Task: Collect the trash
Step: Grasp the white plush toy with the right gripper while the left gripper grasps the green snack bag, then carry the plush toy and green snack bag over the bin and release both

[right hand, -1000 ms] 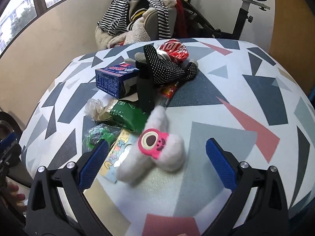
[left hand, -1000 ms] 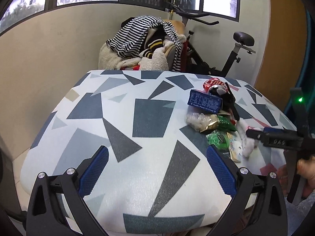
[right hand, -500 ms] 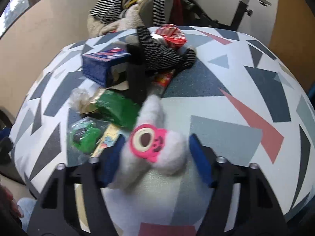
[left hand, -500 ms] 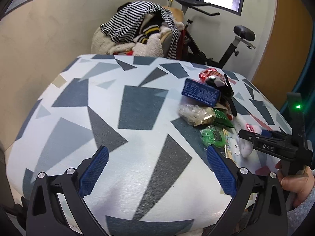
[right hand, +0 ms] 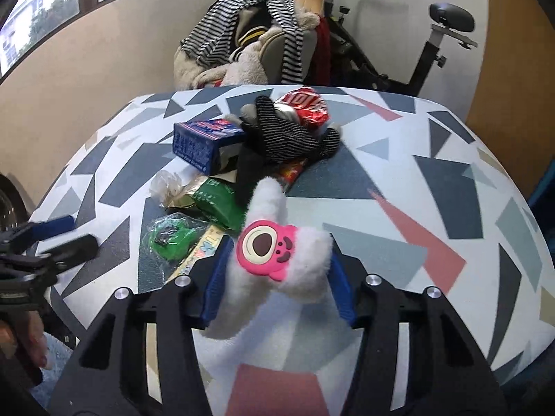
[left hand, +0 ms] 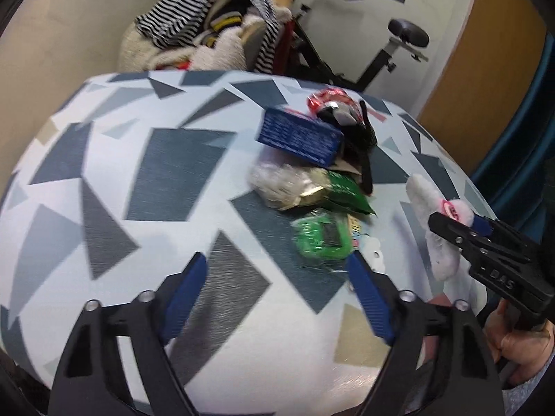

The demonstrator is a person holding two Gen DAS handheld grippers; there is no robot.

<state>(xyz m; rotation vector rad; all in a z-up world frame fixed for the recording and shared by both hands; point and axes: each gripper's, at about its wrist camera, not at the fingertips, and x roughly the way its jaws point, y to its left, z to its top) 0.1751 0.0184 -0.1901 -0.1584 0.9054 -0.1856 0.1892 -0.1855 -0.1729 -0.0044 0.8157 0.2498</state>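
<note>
The near end of the white plush slipper [right hand: 274,277] is hidden between the right gripper [right hand: 277,284]'s blue pads, which are closing on its sides. Its long axis runs near to far, toe tilted far-left toward the green wrapper [right hand: 220,204]. The left gripper [left hand: 277,298] angles down over the patterned table [left hand: 173,173], jaws closing on nothing, left of the trash pile.

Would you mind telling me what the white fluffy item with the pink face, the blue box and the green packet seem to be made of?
White fluffy item: plush fabric, fuzzy pile; its pink face looks like smooth rubber or plastic. Blue box: printed cardboard, sharp folded edges. Green packet: probably glossy plastic film, creased and shiny.
</note>
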